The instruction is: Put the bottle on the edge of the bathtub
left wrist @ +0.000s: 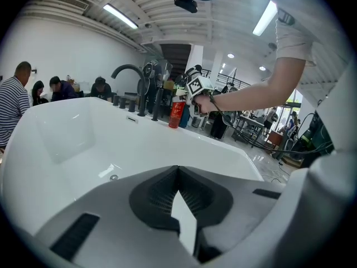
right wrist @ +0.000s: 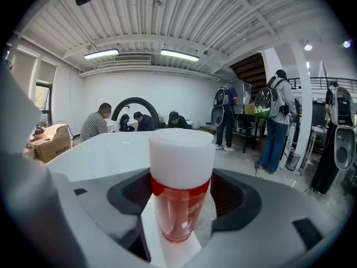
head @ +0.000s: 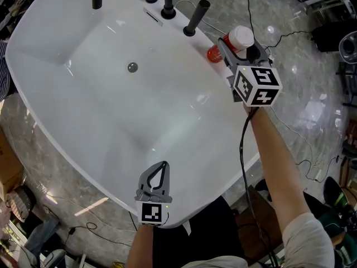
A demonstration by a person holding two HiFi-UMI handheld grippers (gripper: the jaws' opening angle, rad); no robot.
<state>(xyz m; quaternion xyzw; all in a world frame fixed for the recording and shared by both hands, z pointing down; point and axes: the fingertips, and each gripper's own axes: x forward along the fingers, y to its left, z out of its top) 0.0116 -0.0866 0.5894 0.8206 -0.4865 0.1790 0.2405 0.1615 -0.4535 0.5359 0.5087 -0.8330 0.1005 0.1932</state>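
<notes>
The bottle (head: 241, 36), clear red with a white cap, is at the far right of the bathtub (head: 220, 108). It sits on the flat rim just right of the row of black tap fittings (head: 167, 5). In the left gripper view the bottle (left wrist: 177, 114) stands upright with its base down on that rim. In the right gripper view the bottle (right wrist: 181, 161) fills the middle of the picture, cap uppermost, with white rim showing beneath its base.

The right gripper (head: 227, 44) comes at the bottle from the right. Its jaws are spread wide, one on each side of the bottle, and close against its sides, so it has the bottle in its grip. The marker cube and the person's forearm trail back toward the near right.

The left gripper (head: 165, 164) is over the near rim of the tub, well apart from the bottle and pointing toward the far side. Its jaws are pressed fully together with nothing between them.

The drain (head: 132, 67) lies in the basin, between the two grippers. Grey marbled floor (head: 312, 110) surrounds the tub, with thin black cables (head: 290, 133) running across it on the right.
</notes>
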